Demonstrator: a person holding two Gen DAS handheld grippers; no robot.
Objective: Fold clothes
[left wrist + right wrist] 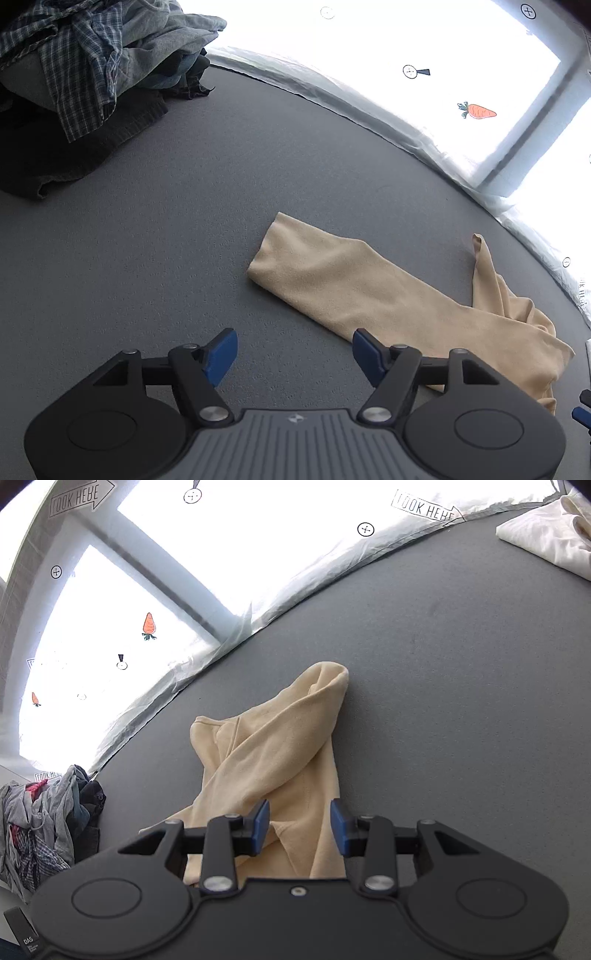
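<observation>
Grey table (184, 229) under bright windows; beige garment (332, 280) lies mid-surface, one end flat, other end bunched, apart from mixed laundry pile (74, 66). Left gripper (294, 354) jaws spread beside flat end, holding nothing. Right gripper (300, 827) jaws spread over bunched end, probably lined up to pinch.

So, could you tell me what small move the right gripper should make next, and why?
Probably lower the right gripper and close on the beige garment beneath it. Its fingers are open and hold nothing, and the cloth there lies bunched on the grey table, so it needs pulling flat before any fold.
</observation>
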